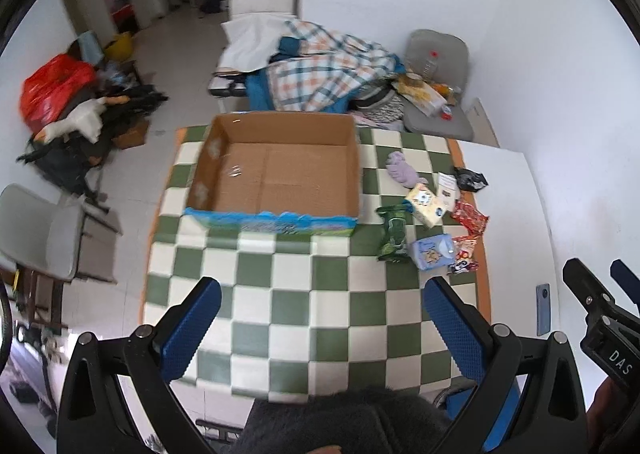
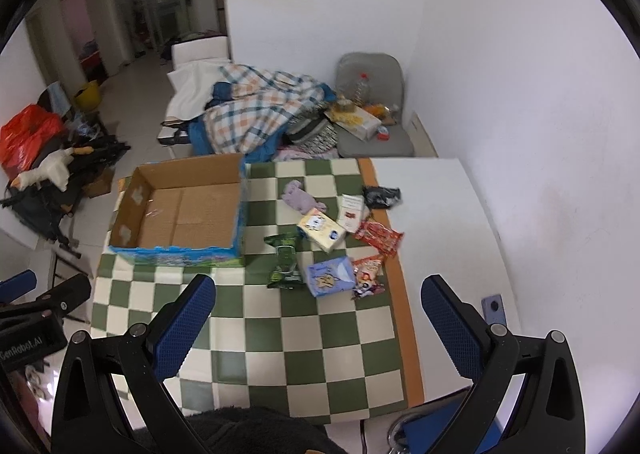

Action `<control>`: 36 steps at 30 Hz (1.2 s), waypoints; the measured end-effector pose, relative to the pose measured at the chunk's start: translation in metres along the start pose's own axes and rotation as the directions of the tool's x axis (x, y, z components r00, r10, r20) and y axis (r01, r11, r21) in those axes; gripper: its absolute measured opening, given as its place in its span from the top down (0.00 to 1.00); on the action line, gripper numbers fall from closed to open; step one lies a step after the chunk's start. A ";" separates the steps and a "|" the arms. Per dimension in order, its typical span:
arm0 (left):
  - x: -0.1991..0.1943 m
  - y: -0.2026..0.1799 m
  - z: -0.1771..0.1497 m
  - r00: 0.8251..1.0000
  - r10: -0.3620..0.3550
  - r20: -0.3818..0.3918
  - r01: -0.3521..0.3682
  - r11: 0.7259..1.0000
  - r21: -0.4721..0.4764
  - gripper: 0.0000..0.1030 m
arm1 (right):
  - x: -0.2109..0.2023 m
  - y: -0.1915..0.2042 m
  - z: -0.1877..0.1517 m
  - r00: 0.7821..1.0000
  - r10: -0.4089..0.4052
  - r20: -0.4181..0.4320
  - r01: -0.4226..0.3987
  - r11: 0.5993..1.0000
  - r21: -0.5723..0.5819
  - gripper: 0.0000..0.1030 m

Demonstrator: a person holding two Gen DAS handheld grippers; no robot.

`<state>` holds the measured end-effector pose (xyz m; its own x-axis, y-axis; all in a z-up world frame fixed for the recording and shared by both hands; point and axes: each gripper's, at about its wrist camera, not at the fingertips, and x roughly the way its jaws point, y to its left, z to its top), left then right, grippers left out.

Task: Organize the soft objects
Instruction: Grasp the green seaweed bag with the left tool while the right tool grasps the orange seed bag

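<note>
An open cardboard box (image 1: 280, 174) (image 2: 180, 214) stands empty on the green-and-white checkered cloth (image 1: 300, 294) (image 2: 300, 334). To its right lie a purple soft toy (image 1: 402, 170) (image 2: 300, 196), a yellow tissue pack (image 1: 426, 204) (image 2: 322, 230), a blue tissue pack (image 1: 434, 252) (image 2: 330, 276), a green snack bag (image 1: 394, 234) (image 2: 284, 262) and red snack packets (image 1: 470, 216) (image 2: 378, 236). My left gripper (image 1: 320, 318) is open and empty above the cloth's near part. My right gripper (image 2: 318, 318) is open and empty, short of the items.
A black packet (image 1: 470, 178) (image 2: 382, 196) and a white card (image 2: 352, 212) lie by the cloth's right edge. A phone (image 1: 543, 308) (image 2: 494, 308) lies on the white table. Behind stand a cluttered bed (image 1: 312, 66), a grey chair (image 1: 436, 86) and a floor pile (image 1: 72, 110).
</note>
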<state>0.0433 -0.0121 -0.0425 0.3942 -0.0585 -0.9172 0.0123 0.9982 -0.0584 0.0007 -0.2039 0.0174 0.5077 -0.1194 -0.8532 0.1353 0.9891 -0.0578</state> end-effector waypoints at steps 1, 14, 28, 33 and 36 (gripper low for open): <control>0.009 -0.008 0.007 1.000 0.004 -0.008 -0.004 1.000 0.026 0.00 | 0.009 -0.007 0.002 1.000 -0.005 -0.010 0.006 1.000 0.016 0.00; 0.256 -0.154 0.059 0.930 0.036 -0.365 0.081 0.950 0.302 0.00 | 0.270 -0.147 0.003 0.928 0.027 -0.371 0.083 0.957 0.278 0.00; 0.416 -0.184 0.036 0.803 0.175 -0.569 0.014 0.950 0.312 0.16 | 0.485 -0.164 -0.054 0.779 0.192 -0.597 0.027 0.941 0.338 0.36; 0.434 -0.175 0.035 0.787 0.158 -0.596 0.022 0.959 0.283 0.21 | 0.513 -0.168 -0.074 0.749 0.301 -0.591 -0.015 0.899 0.438 0.58; 0.441 -0.167 0.036 0.776 0.111 -0.621 0.046 0.972 0.232 0.27 | 0.515 -0.172 -0.077 0.753 0.278 -0.596 0.001 0.905 0.424 0.59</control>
<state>0.2487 -0.2037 -0.4230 -0.2632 0.0585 -0.9630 0.2432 0.9700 -0.0076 0.1730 -0.4286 -0.4521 -0.0868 0.2368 -0.9677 0.4841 0.8589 0.1668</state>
